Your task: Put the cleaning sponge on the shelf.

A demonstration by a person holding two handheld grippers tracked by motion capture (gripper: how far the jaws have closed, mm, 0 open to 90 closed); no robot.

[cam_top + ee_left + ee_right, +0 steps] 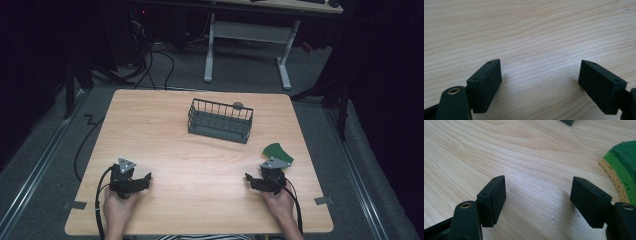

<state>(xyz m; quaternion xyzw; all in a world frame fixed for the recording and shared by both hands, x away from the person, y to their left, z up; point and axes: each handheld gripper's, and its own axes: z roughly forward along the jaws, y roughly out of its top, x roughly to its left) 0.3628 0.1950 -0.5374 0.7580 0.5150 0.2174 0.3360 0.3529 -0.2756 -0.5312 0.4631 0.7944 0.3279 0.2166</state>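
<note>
A dark wire basket (pixel 220 120) stands on the wooden table (pixel 200 165), behind the middle. A green-topped sponge (pixel 278 152) lies at the right; the right gripper view shows its yellow edge and green top (pixel 621 167). My left gripper (pixel 146 180) rests low at the table's front left, held by a hand, jaws wide apart over bare wood (pixel 540 75). My right gripper (pixel 248 180) sits at the front right, just in front of the sponge, also open with nothing between its jaws (pixel 537 195).
A small grey object (pixel 238 105) lies behind the basket's far rim. A white desk frame (pixel 247 35) stands on the floor beyond the table, with cables around it. Two tape patches (pixel 75 204) mark the front corners.
</note>
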